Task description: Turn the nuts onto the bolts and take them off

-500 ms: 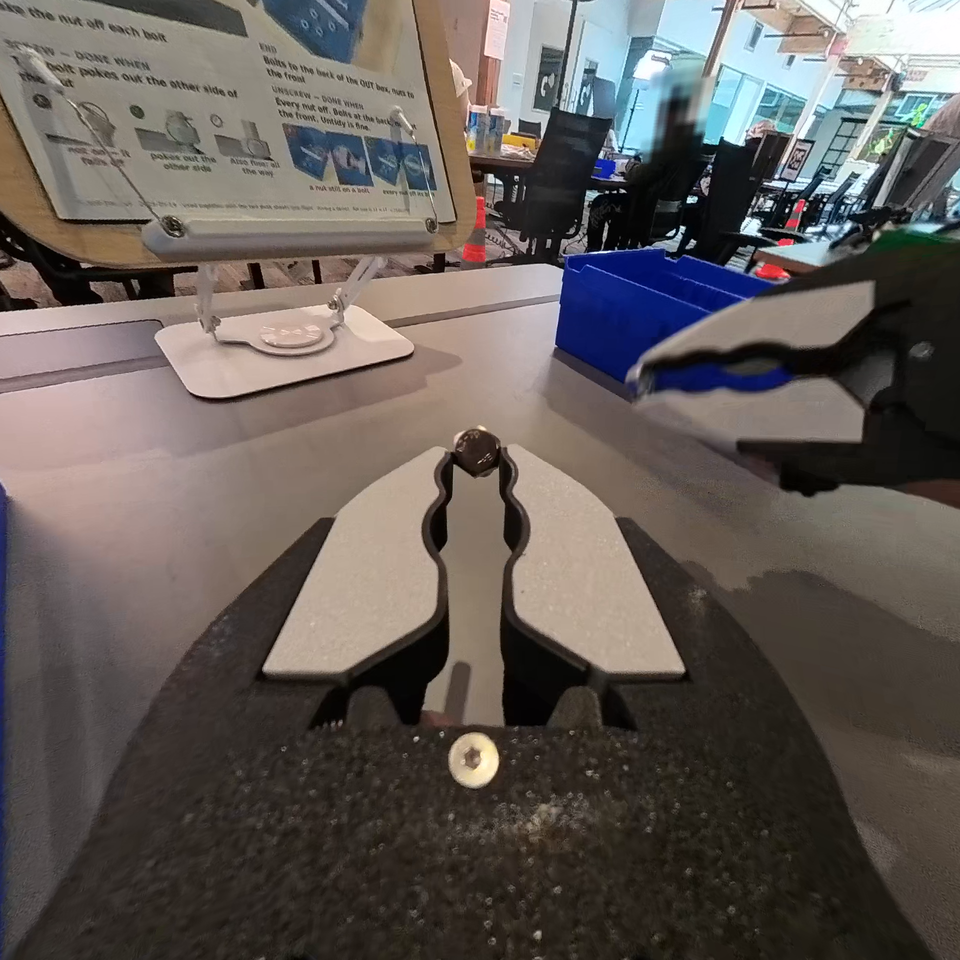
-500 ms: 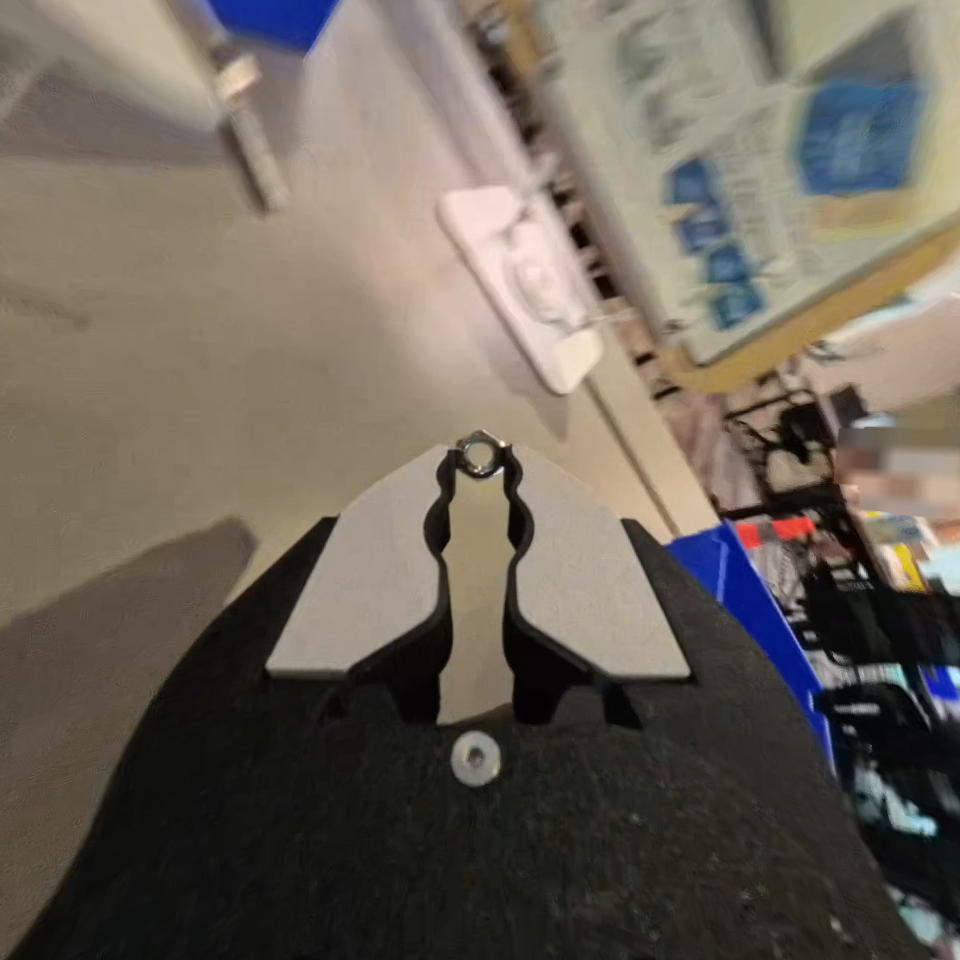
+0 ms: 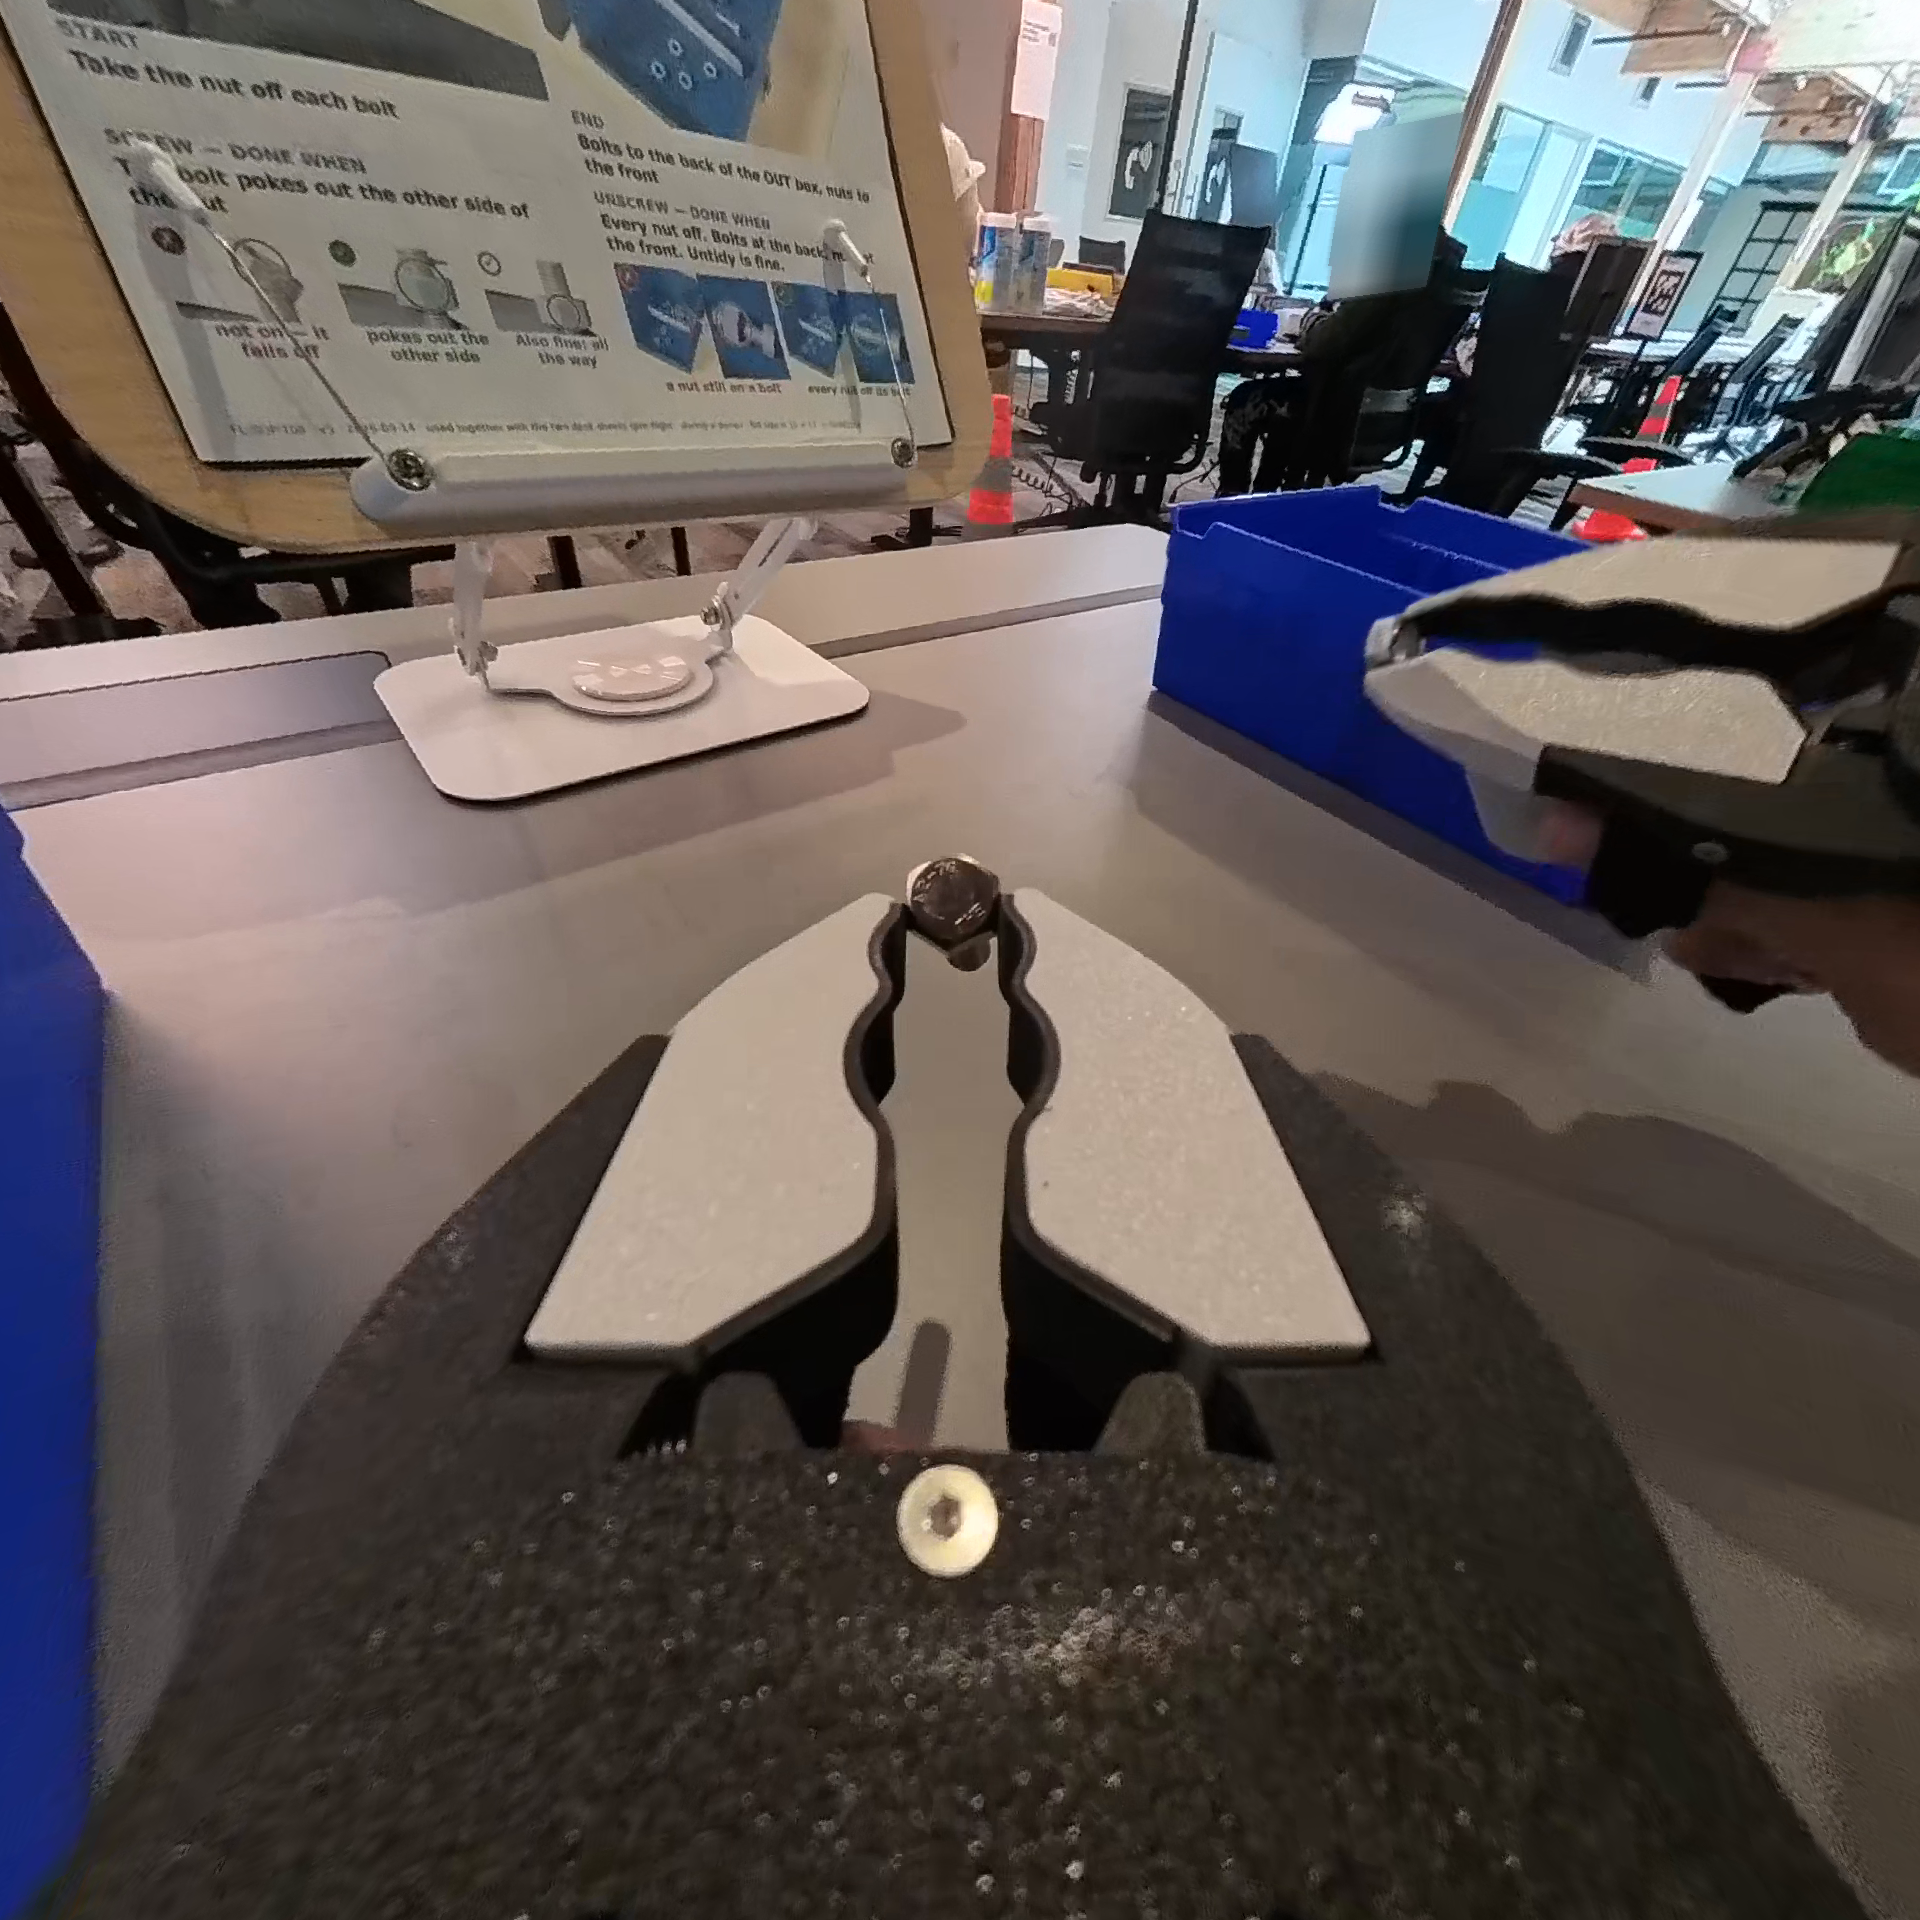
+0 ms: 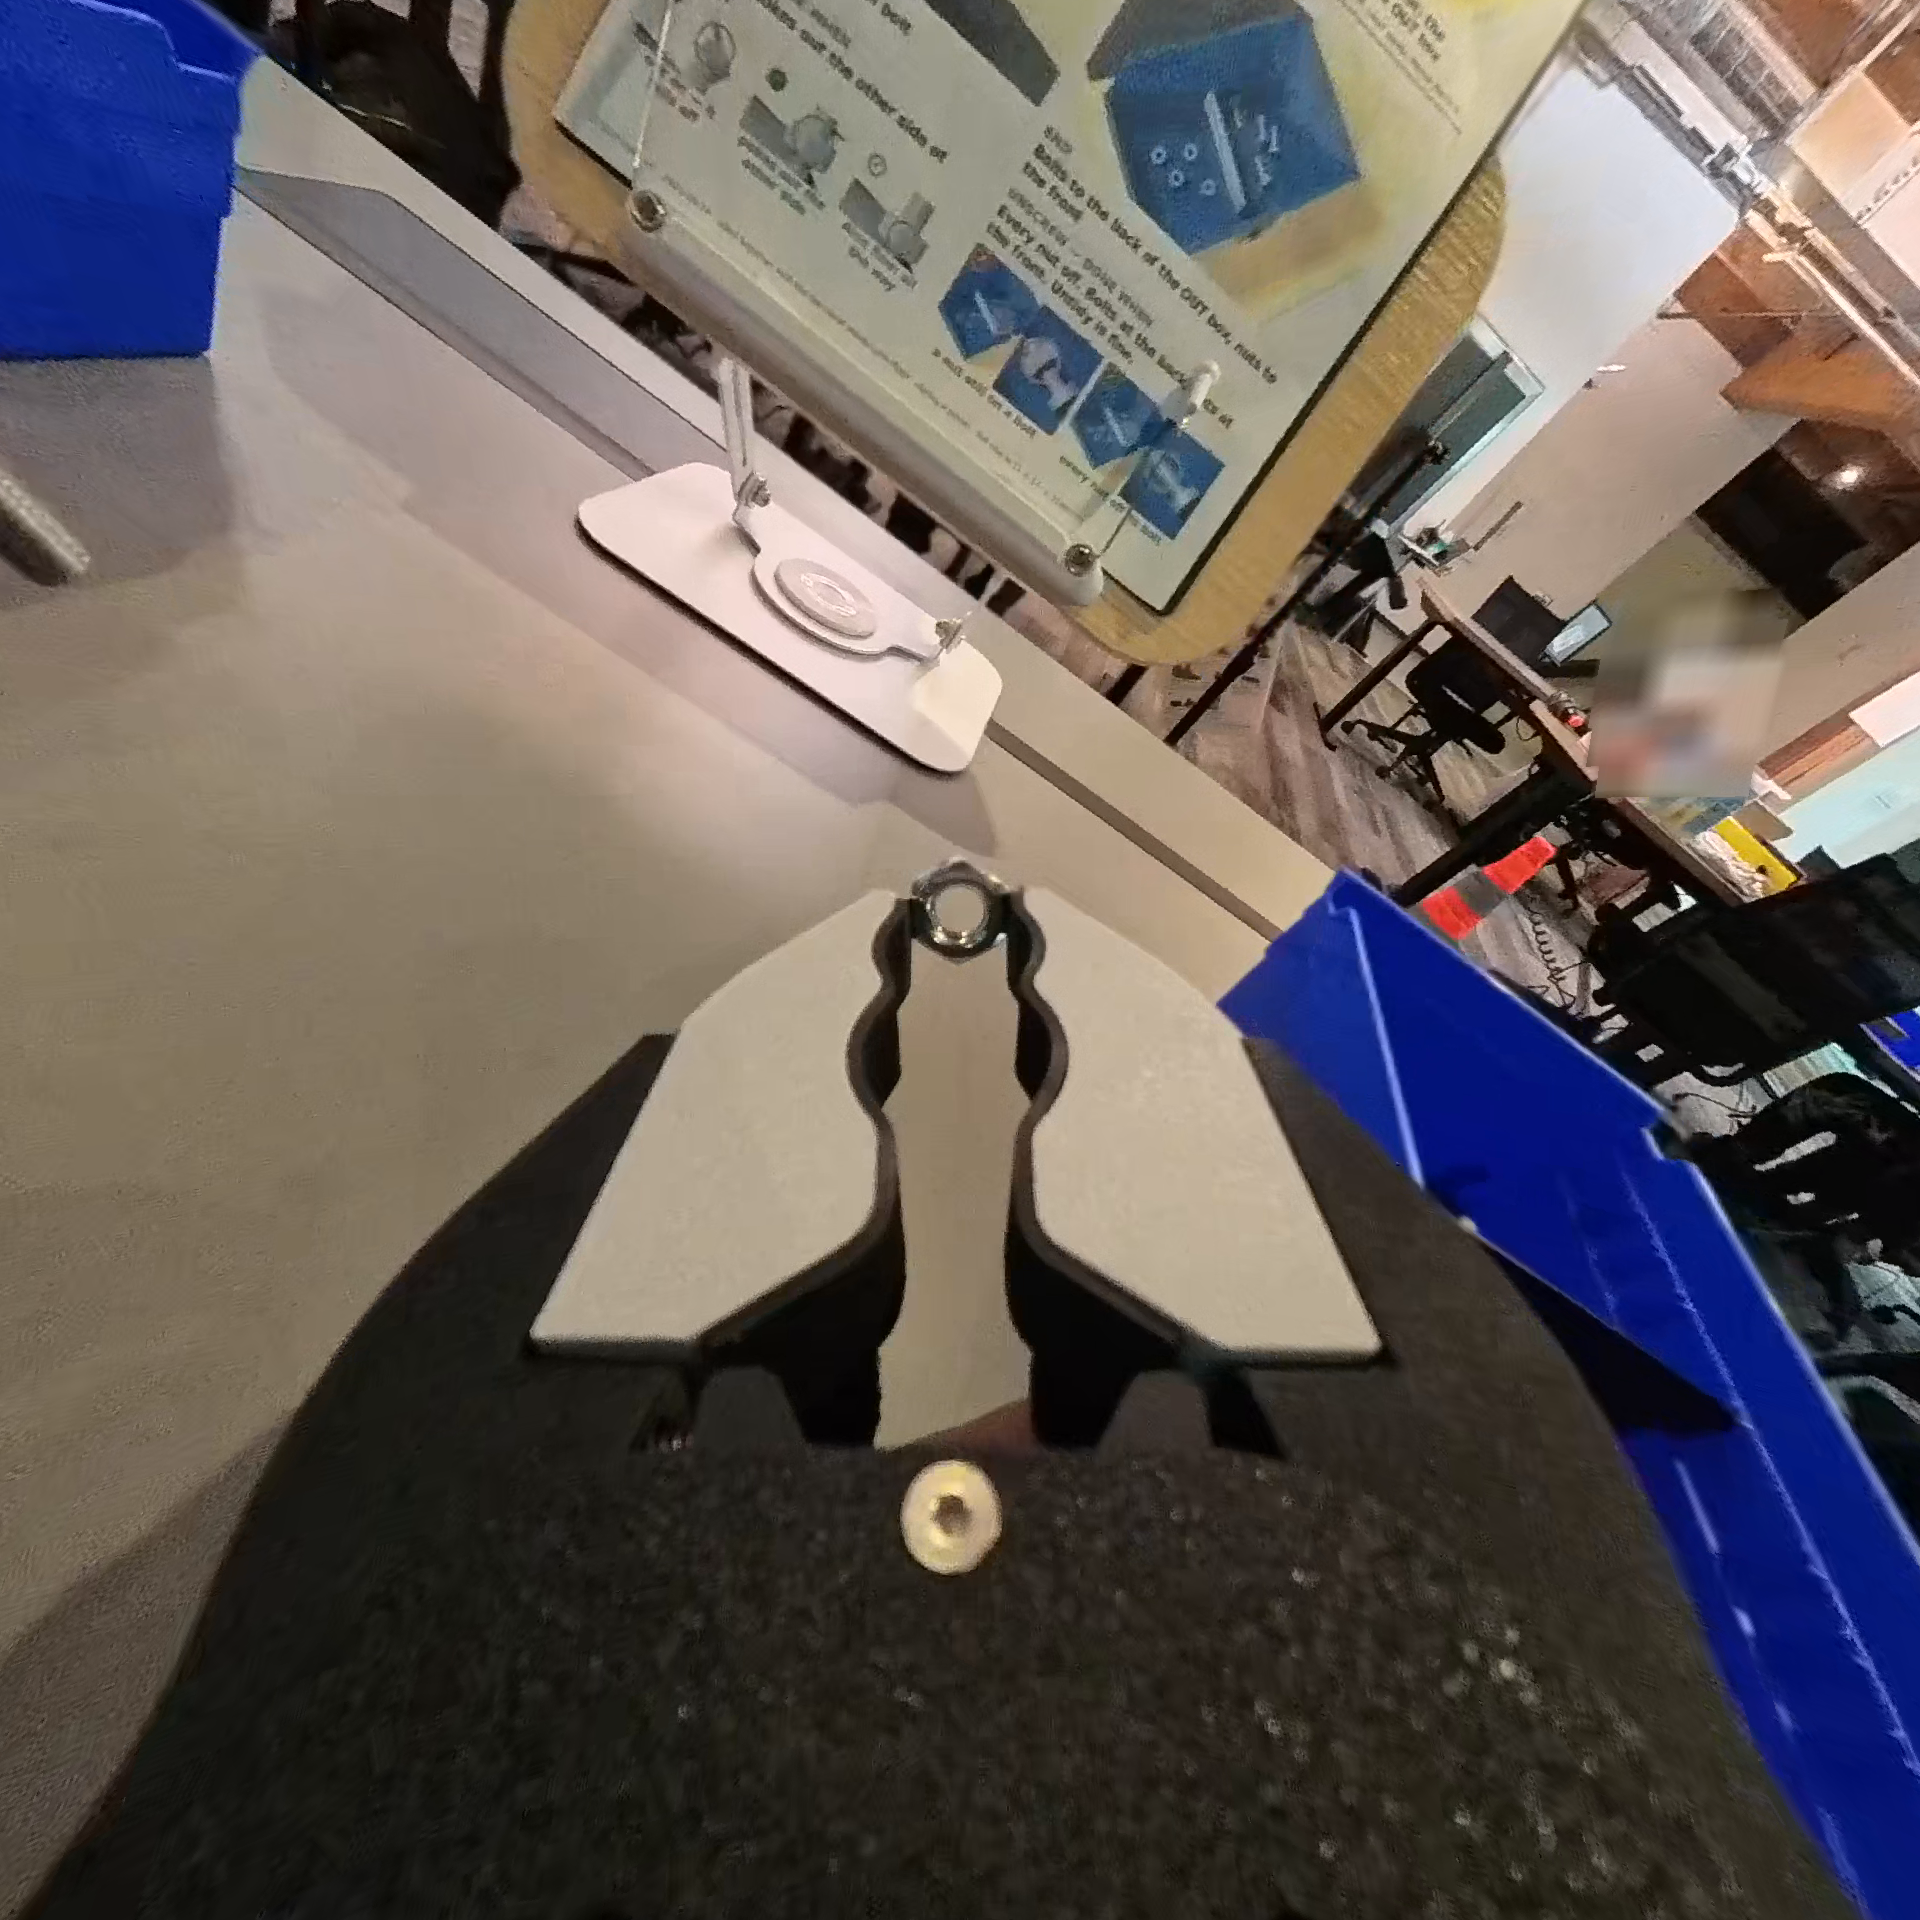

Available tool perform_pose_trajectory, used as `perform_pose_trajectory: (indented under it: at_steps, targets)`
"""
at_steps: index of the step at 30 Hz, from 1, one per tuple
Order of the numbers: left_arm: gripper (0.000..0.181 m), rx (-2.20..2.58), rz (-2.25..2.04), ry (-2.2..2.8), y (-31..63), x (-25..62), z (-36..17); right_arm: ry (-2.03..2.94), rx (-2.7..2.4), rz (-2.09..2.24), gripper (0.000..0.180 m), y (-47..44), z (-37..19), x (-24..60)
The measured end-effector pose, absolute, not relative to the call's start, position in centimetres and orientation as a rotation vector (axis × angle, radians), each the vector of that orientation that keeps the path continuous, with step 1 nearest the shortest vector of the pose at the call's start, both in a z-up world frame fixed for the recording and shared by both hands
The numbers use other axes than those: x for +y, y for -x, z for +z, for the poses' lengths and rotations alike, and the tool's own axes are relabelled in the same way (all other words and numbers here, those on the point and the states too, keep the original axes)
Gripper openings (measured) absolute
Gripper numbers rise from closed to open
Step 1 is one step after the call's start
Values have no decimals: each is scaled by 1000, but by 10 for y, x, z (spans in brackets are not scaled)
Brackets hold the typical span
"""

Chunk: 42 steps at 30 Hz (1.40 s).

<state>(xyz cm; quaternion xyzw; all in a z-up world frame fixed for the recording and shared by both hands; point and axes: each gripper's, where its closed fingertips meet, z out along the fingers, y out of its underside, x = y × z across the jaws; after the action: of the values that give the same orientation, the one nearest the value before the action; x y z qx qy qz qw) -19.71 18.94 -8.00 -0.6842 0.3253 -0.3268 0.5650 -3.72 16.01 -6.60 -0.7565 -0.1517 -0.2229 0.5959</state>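
My left gripper (image 3: pixel 954 920) is shut on a steel bolt (image 3: pixel 952 906); its hex head faces the camera and the shank is hidden behind. My right gripper (image 4: pixel 958 920) is shut on a small steel nut (image 4: pixel 954 917), whose hole faces the camera. The right gripper also shows at the right of the left wrist view (image 3: pixel 1392 649), turned on its side in front of the blue bin, well to the right of the bolt and apart from it. In the right wrist view a threaded bolt end (image 4: pixel 31 525) shows at the far left edge.
A blue bin (image 3: pixel 1309 623) stands on the grey table at the right, also close beside my right gripper (image 4: pixel 1558 1195). Another blue bin is at the left (image 3: pixel 42 1195) (image 4: pixel 104 177). An instruction board on a white stand (image 3: pixel 623 696) (image 4: pixel 810 613) stands at the back. There is about 15 cm between the tips of the two grippers.
My right gripper has rotated with the nut and drawn back right toward the blue bin; the bolt has slid to the left edge of its view. The left gripper holds the bolt still.
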Motion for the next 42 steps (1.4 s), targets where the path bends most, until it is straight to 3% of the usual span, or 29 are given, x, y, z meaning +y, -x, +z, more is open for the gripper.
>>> perform_pose_trajectory:
  at_steps: [1,8,13,17,22,42]
  targets:
    - [16,773,-765,1610,196,189,-81,1754,-343,-518,17,32,-61,157]
    - [16,795,-767,1605,194,185,-82,1877,-185,-554,17,-98,-5,136]
    - [16,816,-756,1603,191,184,-83,2317,-198,-419,17,-191,-60,130]
    - [16,826,-740,1599,190,183,-84,2680,-237,-139,18,-199,-133,106]
    - [16,833,-740,1600,190,183,-85,2910,-280,-50,18,-201,-172,83]
    - [16,847,-748,1603,188,181,-86,3103,-363,-29,18,-209,-195,81]
